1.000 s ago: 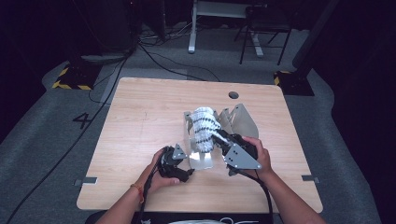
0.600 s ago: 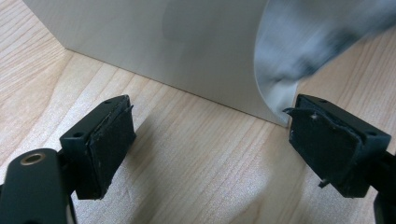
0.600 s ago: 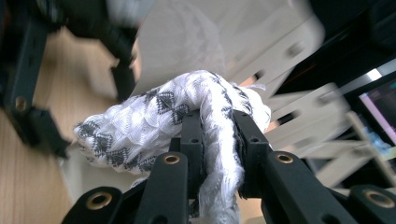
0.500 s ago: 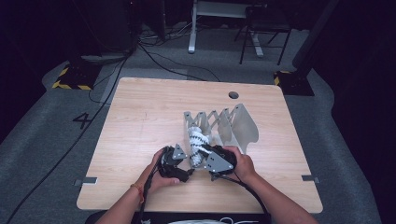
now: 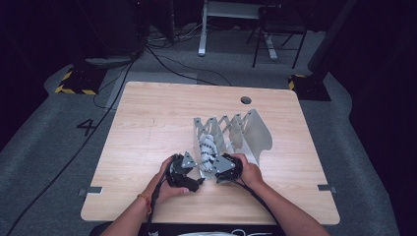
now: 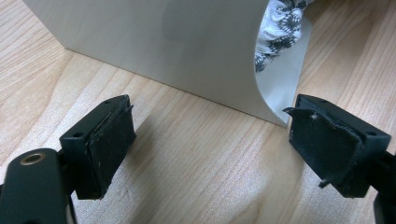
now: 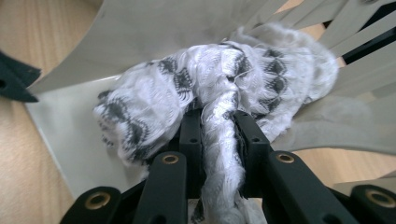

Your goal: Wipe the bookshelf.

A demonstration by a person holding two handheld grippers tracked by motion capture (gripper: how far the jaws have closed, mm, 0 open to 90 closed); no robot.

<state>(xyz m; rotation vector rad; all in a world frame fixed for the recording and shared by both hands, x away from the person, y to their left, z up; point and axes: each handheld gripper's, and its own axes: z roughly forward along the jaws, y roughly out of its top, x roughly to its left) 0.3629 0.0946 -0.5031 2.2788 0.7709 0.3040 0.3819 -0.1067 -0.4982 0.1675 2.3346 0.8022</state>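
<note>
- The right gripper (image 7: 219, 135) is seen clamped tight on a white cloth with a grey zigzag pattern (image 7: 219, 79), bunched inside the pale grey folding metal rack (image 5: 246, 130) near the front edge of the light wooden worktop (image 5: 147, 123).
- The left gripper (image 6: 210, 140) is held wide with nothing between its jaws, just beside the rack's end panel.
- Grey carpet (image 5: 44, 142) and black cables (image 5: 167, 56) can be made out around the worktop.
</note>
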